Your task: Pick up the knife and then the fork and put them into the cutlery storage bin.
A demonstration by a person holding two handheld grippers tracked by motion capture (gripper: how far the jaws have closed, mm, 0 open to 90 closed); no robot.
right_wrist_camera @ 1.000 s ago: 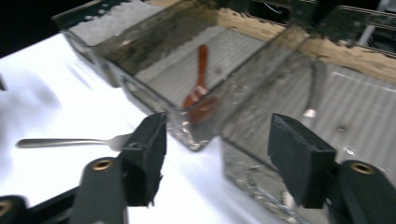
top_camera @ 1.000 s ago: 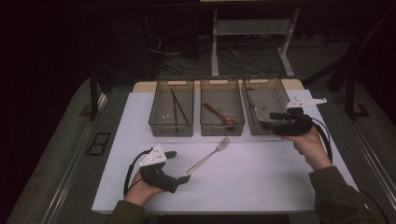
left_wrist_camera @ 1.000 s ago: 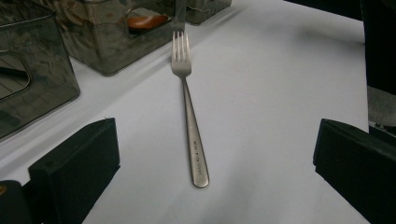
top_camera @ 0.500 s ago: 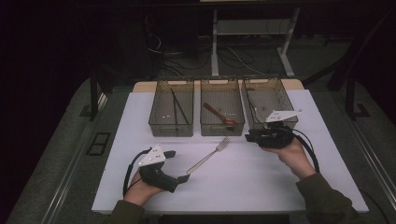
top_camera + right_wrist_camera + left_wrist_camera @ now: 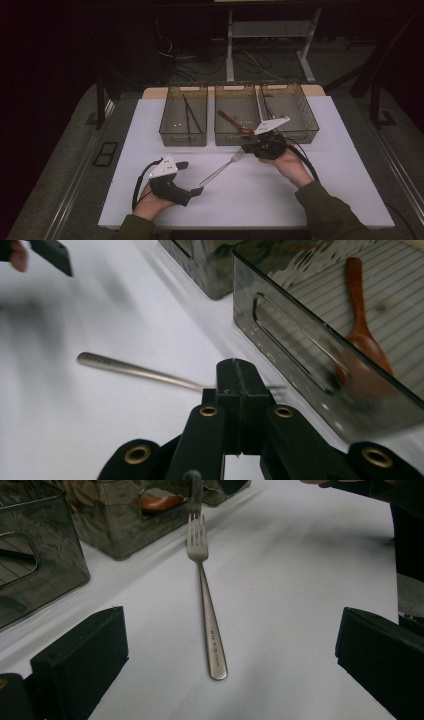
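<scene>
High view: a metal fork [image 5: 220, 170] lies flat on the white table [image 5: 310, 200], its tines at the right gripper [image 5: 248, 148]. Left gripper view: the left gripper [image 5: 230, 645], jaws spread wide, straddles the handle end untouched. Right gripper view: pressed together, those jaws hold nothing above the fork's neck; stiff, light and slippery, it looks best pinched across the handle.

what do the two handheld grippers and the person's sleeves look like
Both the left gripper and the right gripper are black, each topped with a pale grey three-cornered plate and trailing a black cable. Brass-coloured rivets dot the right one's linkage. The sleeves are olive green.
</scene>
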